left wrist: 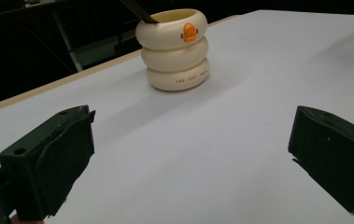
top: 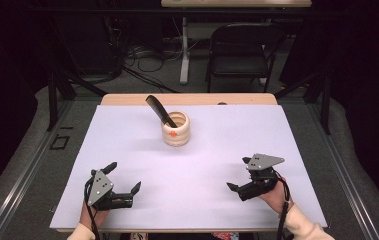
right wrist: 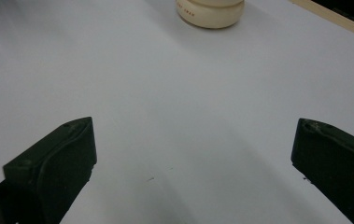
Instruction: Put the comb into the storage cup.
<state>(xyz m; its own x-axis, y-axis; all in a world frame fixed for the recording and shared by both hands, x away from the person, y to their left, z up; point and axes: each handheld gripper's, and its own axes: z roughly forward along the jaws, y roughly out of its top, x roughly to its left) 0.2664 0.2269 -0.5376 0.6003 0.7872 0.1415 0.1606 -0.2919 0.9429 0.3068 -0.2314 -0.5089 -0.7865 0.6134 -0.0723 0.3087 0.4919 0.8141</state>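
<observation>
Both my left gripper and right gripper gape wide, empty. Risk: bumping the leaning comb tips the cup on the desk.

A cream holder shaped like three stacked rings stood upright in the upper middle of the high view, on the far half of the white table sheet, with a small orange duck-bill mark on its top ring and a line of tiny lettering on its bottom ring. A black comb stood in its open mouth, leaning up and to the left against the rim. The holder's rings appeared at the top centre of the left gripper view.
</observation>
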